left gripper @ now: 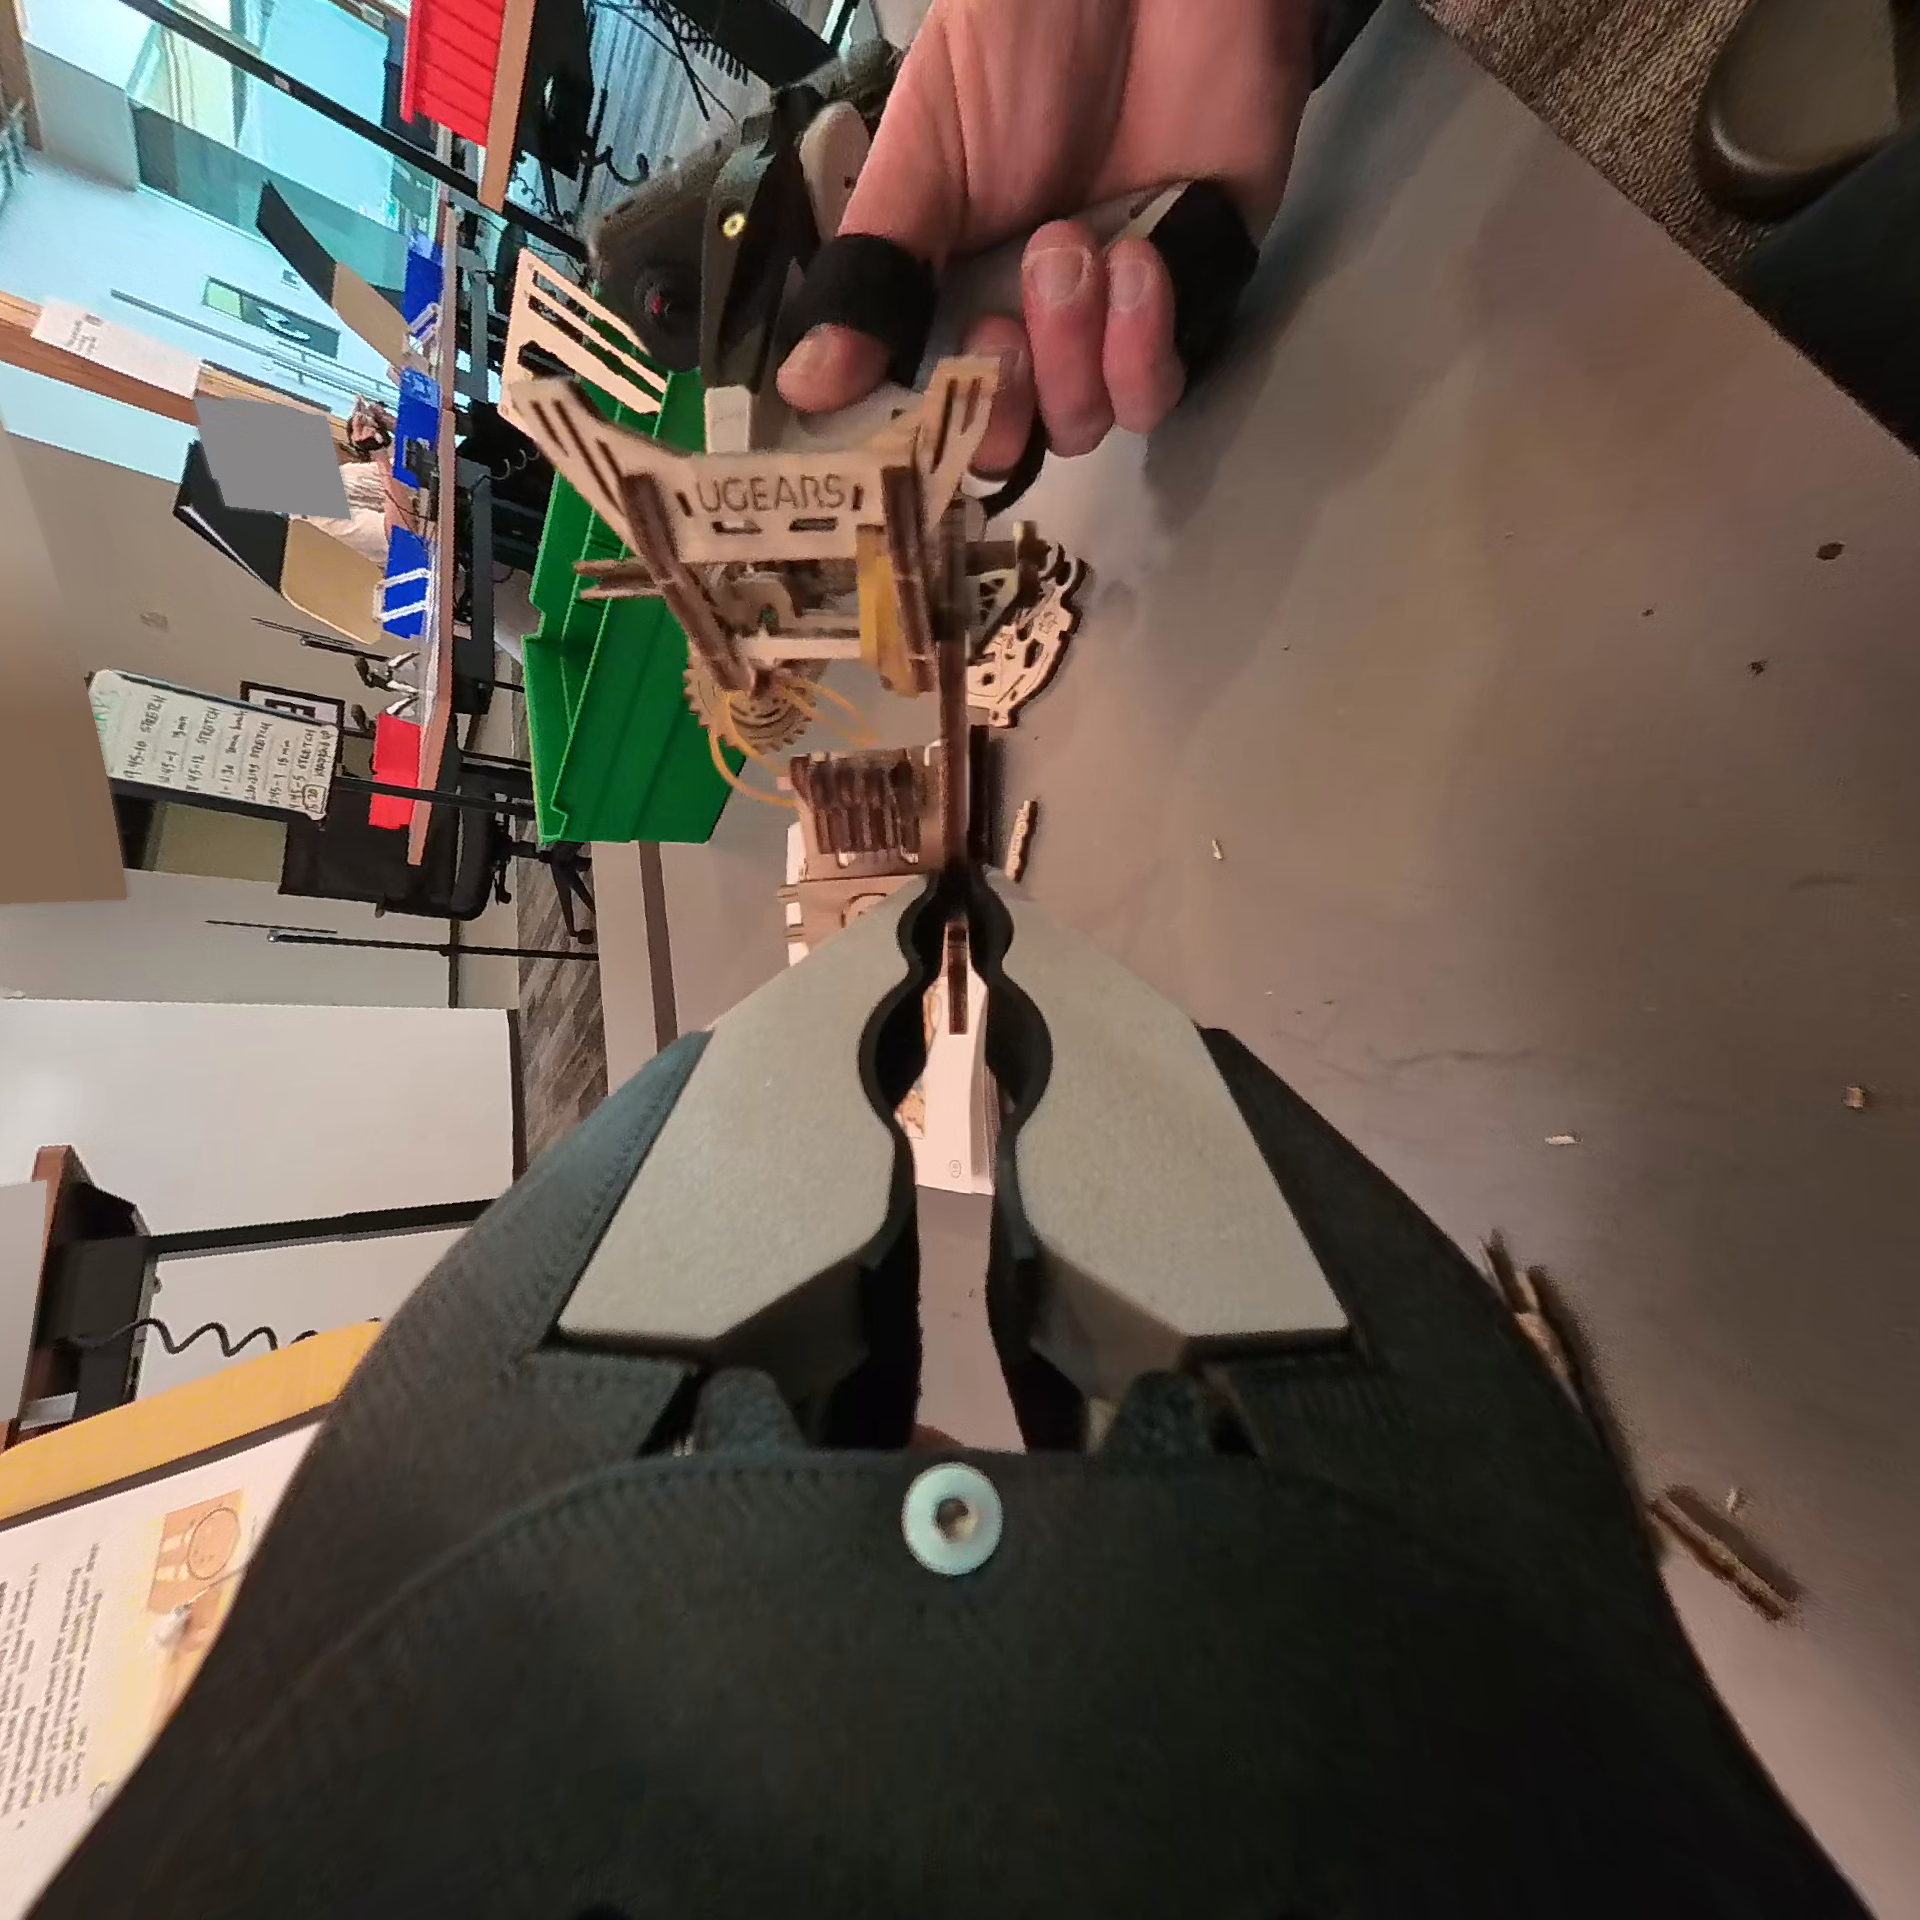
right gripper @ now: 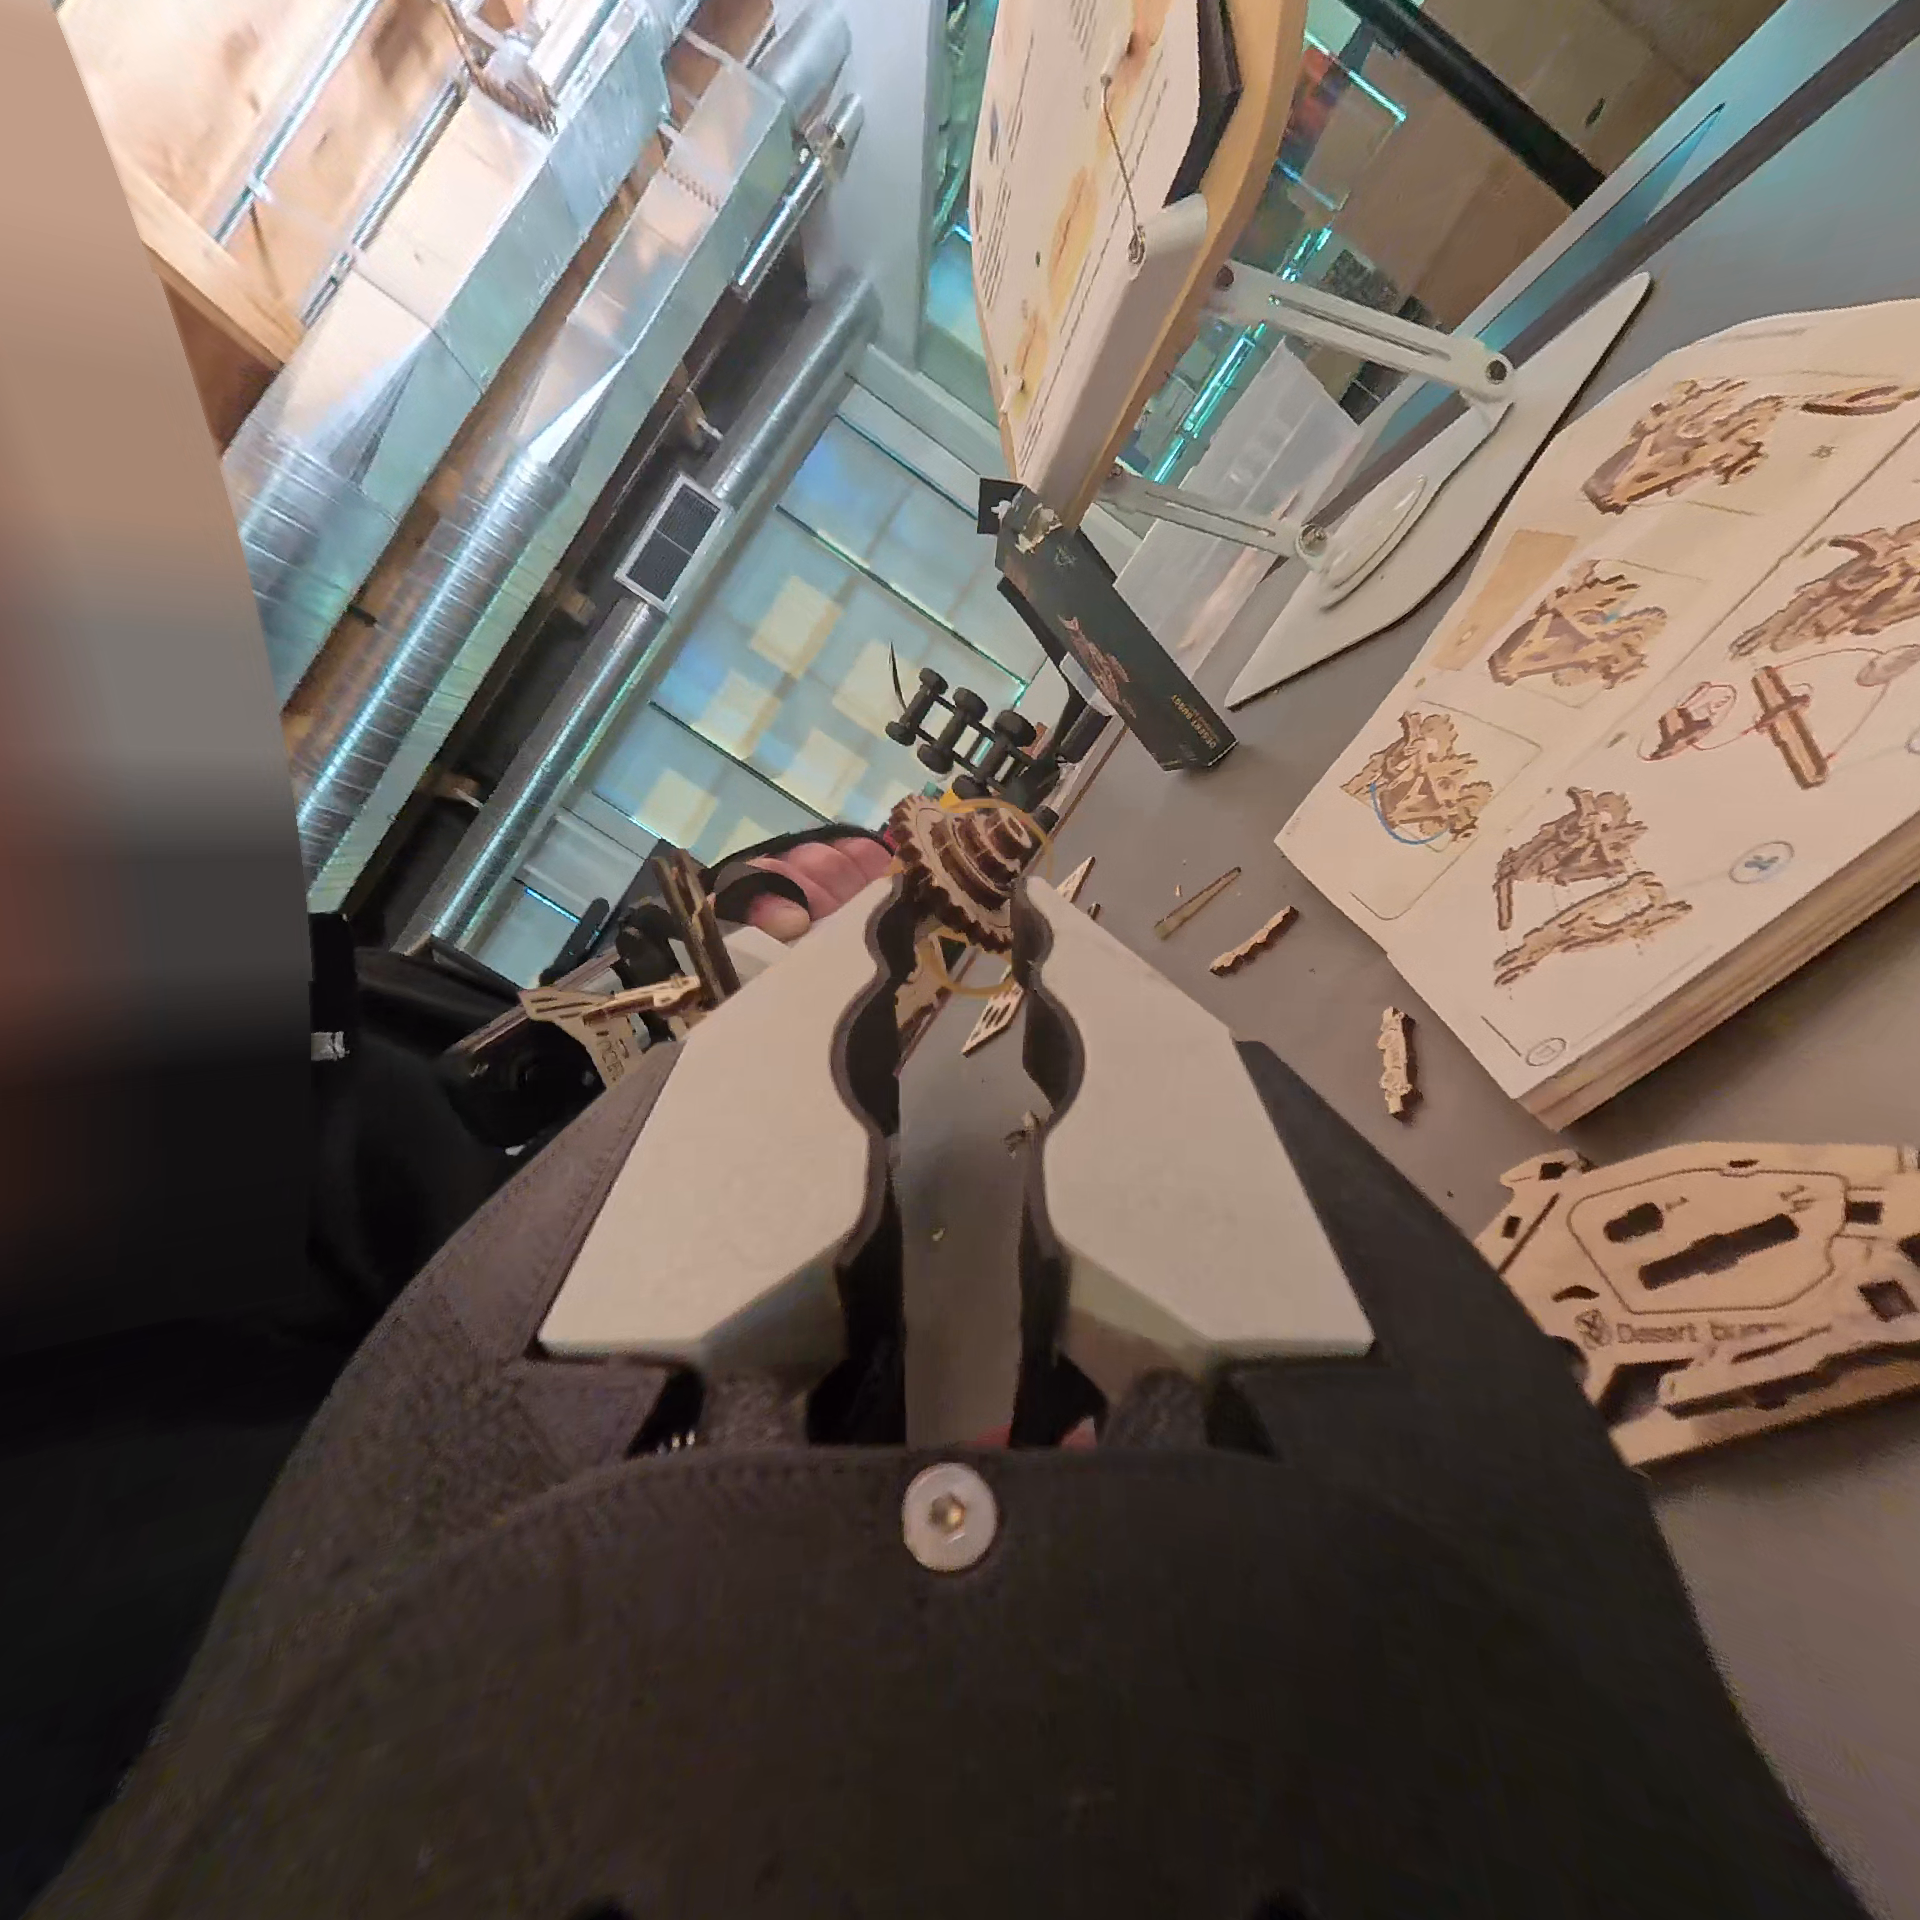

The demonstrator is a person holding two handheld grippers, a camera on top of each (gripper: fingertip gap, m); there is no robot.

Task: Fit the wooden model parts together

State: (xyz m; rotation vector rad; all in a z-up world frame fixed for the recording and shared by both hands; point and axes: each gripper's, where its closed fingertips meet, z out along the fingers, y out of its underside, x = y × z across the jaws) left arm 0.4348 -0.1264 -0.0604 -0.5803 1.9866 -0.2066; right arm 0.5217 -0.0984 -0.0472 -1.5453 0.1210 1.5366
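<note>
Your left claw (left gripper: 956, 894) has pale grey fingers on a black woven-textured body; the wooden model (left gripper: 790, 540) at upper centre is pale tan with dark brown burnt edges; yellow rubber bands (left gripper: 790, 748) loop below it; a bright green bin (left gripper: 613, 665) sits at its left; the bench (left gripper: 1455, 831) is matte grey, speckled with brown chips.

The wooden model (left gripper: 790, 540) hangs above the worktop (left gripper: 1455, 831), between the two tongs. The left tongs (left gripper: 956, 894) pinch a thin wooden strut (left gripper: 951, 727) on its near side; the right tongs (right gripper: 951, 904) close around its gear cluster (right gripper: 961, 862). An instruction booklet (right gripper: 1621, 727) lies open on the worktop, with a cut-out plywood sheet (right gripper: 1714, 1299) nearer the camera and loose wooden pieces (right gripper: 1252, 940) between booklet and model.
</note>
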